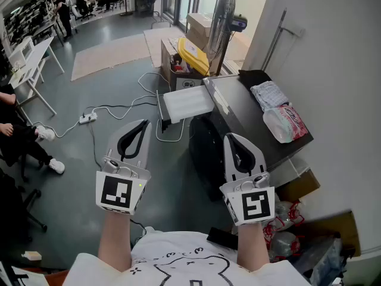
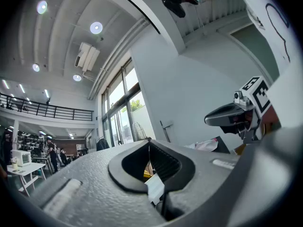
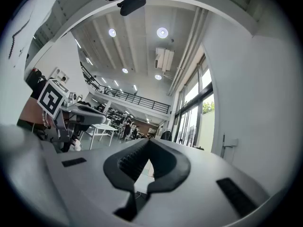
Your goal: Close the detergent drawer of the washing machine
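**Detergent drawer standing open, both grippers empty**

We are holding the left gripper (image 1: 144, 123) and the right gripper (image 1: 230, 136) side by side in front of us, both pointing away from us and slightly upward. In each gripper view the two jaws are pressing together at their tips, with nothing pinched between them.

We are looking down at the washing machine (image 1: 238, 109), a dark-topped unit standing against the white wall on our right. Its white detergent drawer (image 1: 186, 105) is sticking out of the machine's upper front, pulled well out over the grey floor. In the head view the drawer is lying beyond the two gripper tips, and neither gripper is touching it.

On the machine's top a folded cloth (image 1: 268, 94) and a plastic pack with pink print (image 1: 287, 124) are resting next to each other. Beyond the machine a standing fan (image 1: 223, 16) is rising beside a cardboard box (image 1: 172, 61). A white power strip (image 1: 87, 118) is lying on the floor to the left.
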Demonstrator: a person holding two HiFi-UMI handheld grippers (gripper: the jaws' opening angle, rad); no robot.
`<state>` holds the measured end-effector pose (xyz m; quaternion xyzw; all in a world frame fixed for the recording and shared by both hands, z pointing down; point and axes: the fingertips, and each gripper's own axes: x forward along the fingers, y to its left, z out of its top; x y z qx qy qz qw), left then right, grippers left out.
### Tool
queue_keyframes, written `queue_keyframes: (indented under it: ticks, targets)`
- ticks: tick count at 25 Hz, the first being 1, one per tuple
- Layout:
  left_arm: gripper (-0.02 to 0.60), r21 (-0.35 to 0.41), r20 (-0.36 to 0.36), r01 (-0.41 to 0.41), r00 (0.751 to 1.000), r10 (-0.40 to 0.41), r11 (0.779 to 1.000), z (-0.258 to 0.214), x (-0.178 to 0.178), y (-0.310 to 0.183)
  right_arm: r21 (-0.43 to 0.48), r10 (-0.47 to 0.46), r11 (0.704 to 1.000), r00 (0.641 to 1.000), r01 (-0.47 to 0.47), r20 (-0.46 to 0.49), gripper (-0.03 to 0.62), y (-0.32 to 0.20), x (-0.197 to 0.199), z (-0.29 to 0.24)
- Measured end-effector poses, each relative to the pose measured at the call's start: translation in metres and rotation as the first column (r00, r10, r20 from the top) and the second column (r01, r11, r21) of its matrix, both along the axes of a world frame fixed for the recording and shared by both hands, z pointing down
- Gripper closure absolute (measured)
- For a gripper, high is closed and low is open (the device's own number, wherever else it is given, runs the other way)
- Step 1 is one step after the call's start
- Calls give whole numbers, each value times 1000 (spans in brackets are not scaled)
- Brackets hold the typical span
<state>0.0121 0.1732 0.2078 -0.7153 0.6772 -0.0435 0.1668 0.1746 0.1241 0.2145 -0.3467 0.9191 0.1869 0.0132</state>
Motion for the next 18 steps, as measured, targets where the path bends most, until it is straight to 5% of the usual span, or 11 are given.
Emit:
queue_keyframes:
  ticks: [18]
  targets:
    - [539, -45, -15, -133, 991, 132, 990, 2, -60, 17, -26, 80, 996, 997, -80, 9, 597, 36, -57, -2]
